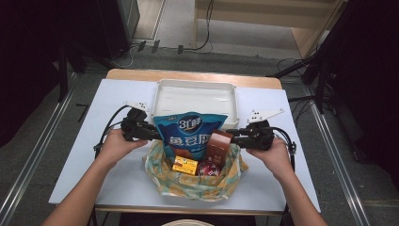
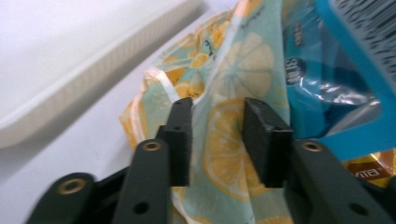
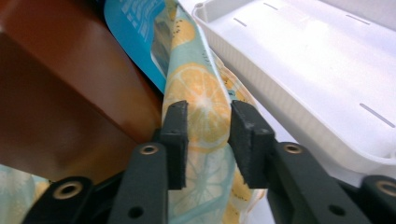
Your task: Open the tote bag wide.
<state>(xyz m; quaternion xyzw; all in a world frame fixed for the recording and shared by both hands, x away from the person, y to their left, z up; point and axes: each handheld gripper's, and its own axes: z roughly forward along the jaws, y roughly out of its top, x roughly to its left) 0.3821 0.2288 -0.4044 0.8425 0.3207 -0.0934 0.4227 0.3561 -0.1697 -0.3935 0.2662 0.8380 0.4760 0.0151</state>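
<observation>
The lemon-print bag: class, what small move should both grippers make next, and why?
Probably close both on the cloth. The left gripper and right gripper each straddle a fold of the bag, with the jaws open, so nothing is gripped for lifting its snacks yet.

The blue snack bag (image 1: 189, 134) standing in the cloth bundle carries large white print: "3" followed by Chinese characters on its upper band, and a second line of large white Chinese characters below. Print on the brown box (image 1: 218, 147) and yellow packet (image 1: 185, 165) is too small to read.
</observation>
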